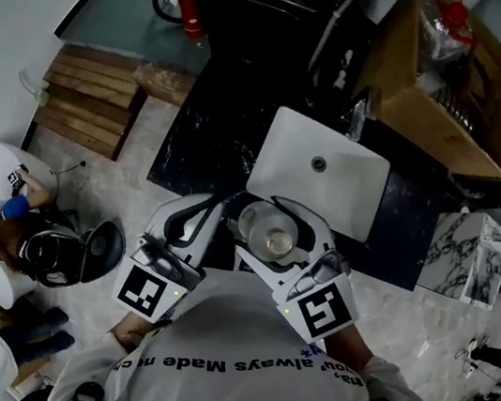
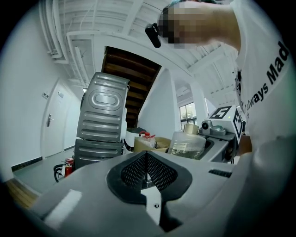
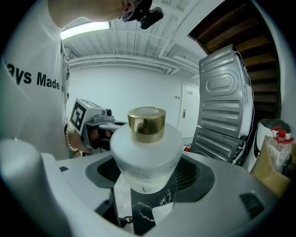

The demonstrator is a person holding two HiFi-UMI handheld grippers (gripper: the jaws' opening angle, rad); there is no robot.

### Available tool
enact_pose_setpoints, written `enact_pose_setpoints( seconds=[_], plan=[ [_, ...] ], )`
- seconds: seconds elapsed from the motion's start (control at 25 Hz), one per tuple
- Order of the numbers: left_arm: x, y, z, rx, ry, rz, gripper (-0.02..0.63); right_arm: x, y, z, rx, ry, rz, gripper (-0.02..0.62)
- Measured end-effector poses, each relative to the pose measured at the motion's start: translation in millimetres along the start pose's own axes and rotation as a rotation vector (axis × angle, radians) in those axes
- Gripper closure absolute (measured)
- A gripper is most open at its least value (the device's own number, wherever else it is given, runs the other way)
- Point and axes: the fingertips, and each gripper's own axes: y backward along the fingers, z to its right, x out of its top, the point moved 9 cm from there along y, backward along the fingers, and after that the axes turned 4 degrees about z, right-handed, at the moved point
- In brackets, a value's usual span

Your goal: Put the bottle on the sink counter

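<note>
My right gripper (image 3: 147, 187) clamps the frosted glass bottle with a gold cap (image 3: 146, 146), mid-frame in the head view, just lower left of the white rectangular sink basin (image 1: 348, 183). My left gripper (image 2: 147, 163) is closed on nothing.

in the head view only the top of the bottle (image 1: 274, 236) shows; the right gripper (image 1: 269, 225) around it hides its sides. in the left gripper view the body of the left gripper (image 2: 147, 172) covers the lower part of the bottle. the fire extinguisher (image 1: 190, 5) is cut by the top edge. in the right gripper view the cardboard box (image 3: 270, 171) is cut by the round edge.
</note>
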Motion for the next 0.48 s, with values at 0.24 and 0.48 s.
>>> enact_pose_setpoints(
  seconds=[0.24,0.48],
  plan=[
    [5,-9,-69,-0.017,0.007,0.000,0.603,21,-62,24,-0.017,-0.006,-0.016,0.262],
    [2,-19,-126,-0.044,0.021,-0.006,0.603,32,-114,41,-0.041,-0.016,-0.022,0.262]
  ],
)
